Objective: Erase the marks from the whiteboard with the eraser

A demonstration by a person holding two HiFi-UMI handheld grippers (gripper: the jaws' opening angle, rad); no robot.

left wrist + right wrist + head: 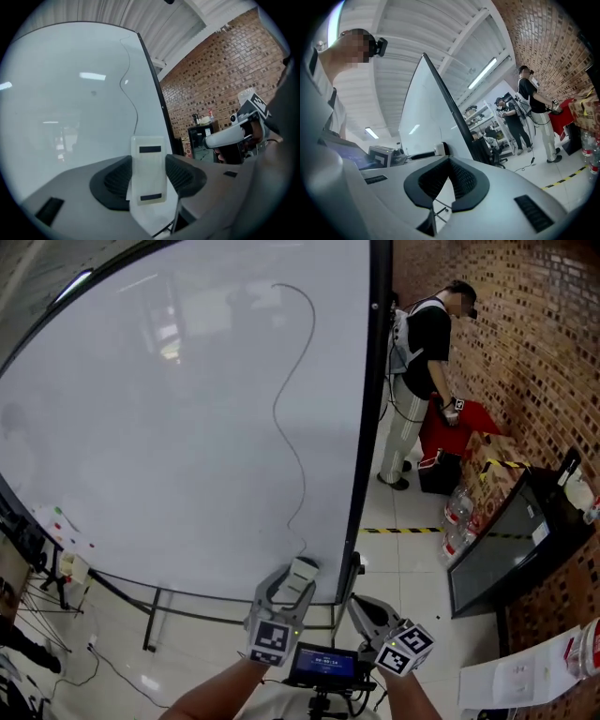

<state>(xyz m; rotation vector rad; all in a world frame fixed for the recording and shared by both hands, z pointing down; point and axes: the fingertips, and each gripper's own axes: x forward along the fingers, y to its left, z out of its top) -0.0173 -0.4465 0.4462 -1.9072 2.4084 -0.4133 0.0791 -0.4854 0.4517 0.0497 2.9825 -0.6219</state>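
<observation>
Left gripper point(292, 589) clamps eraser point(148, 171), right gripper point(449, 161) closed and empty; pressing hard on whiteboard point(169, 427) could twist eraser, leaving parts of line point(286, 427).

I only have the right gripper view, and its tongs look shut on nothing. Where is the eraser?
Observer: The left tongs are clamped on the eraser, a pale block with two dark strips.
Operator: What marks are on the whiteboard?
Observer: One long wavy line runs from near the top of the whiteboard down towards its bottom edge.
Operator: Is the eraser near that line?
Observer: In the head view it sits just below the line's lower end. I can't tell whether it touches the board.
</observation>
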